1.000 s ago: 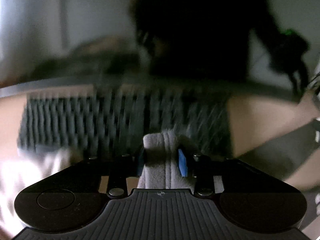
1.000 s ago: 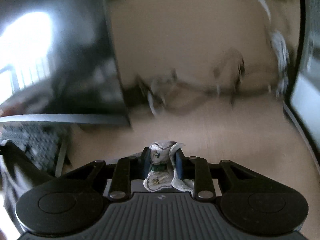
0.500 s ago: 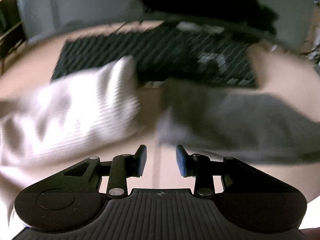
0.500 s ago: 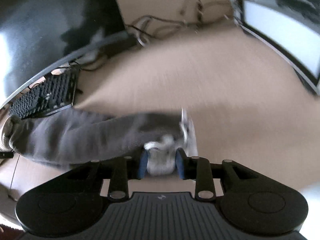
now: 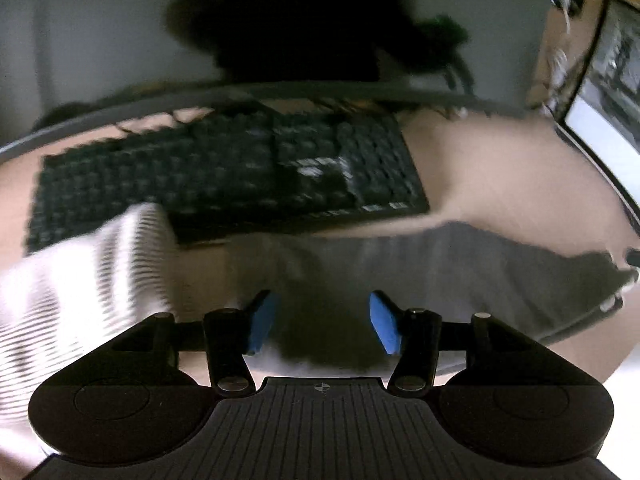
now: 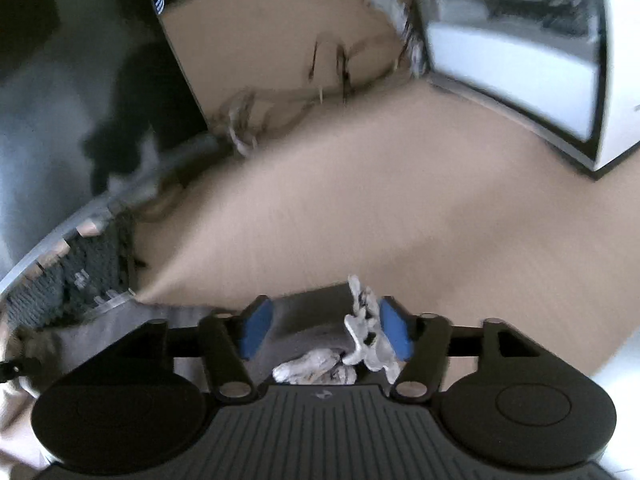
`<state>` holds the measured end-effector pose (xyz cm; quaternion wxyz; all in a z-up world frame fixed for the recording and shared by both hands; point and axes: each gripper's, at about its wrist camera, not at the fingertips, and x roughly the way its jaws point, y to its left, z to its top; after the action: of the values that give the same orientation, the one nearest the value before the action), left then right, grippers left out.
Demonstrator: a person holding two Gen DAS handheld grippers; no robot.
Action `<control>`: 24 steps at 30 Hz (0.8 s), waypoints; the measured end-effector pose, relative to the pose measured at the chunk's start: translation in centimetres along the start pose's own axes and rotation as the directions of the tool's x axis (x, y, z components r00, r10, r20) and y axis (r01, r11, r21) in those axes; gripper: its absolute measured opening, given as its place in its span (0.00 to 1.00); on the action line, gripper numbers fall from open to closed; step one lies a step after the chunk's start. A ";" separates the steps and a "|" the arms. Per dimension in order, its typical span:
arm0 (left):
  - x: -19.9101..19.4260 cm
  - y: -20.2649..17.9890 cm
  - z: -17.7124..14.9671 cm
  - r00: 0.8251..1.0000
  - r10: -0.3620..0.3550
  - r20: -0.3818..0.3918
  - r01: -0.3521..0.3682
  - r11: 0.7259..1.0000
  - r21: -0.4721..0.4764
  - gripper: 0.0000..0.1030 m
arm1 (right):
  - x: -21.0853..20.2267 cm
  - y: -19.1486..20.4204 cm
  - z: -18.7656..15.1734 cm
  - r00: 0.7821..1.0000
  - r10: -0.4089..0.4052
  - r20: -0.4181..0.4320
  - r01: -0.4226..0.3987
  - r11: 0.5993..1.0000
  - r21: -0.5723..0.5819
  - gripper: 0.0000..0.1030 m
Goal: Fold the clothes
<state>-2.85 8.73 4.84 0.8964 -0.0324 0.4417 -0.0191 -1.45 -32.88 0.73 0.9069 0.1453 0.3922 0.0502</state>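
Observation:
A dark grey garment lies stretched along the wooden table, in front of a black keyboard. My left gripper hovers over the garment's left end; its jaws are opening and the pads press on nothing. In the right wrist view the same grey garment lies under my right gripper. These jaws stand wide apart. The garment's white patterned trim leans against the right pad, and the left pad is free of cloth.
A white ribbed garment lies left of the grey one, partly over the keyboard's corner. A monitor stands at the right, with loose cables along the back of the table. A dark person-shaped silhouette fills the top of the left view.
The left gripper let go of the grey cloth it pinched and has spread wider. The right gripper's pads have parted from the white trim, and the garment now rests on the table.

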 end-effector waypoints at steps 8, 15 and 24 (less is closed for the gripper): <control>2.1 1.4 -1.2 0.998 -0.012 -0.059 0.012 1.000 -0.003 0.63 | -4.4 1.6 -1.4 0.999 -0.003 0.050 0.010 0.989 -0.149 0.19; 1.1 0.2 -1.0 0.999 -0.039 -0.026 0.039 0.999 -0.001 0.71 | -3.6 -0.8 -3.7 0.996 -0.087 -0.020 0.087 0.996 -0.019 0.33; 3.6 -3.9 -1.2 0.991 -0.094 -0.096 0.094 0.996 -0.007 0.78 | 1.4 -0.3 -3.1 0.994 -0.045 -0.097 0.036 0.994 -0.099 0.50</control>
<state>-1.61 4.54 1.59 0.8723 -0.0533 0.4821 -0.0622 -2.75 -32.17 -2.33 0.8932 0.0902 0.4367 0.0580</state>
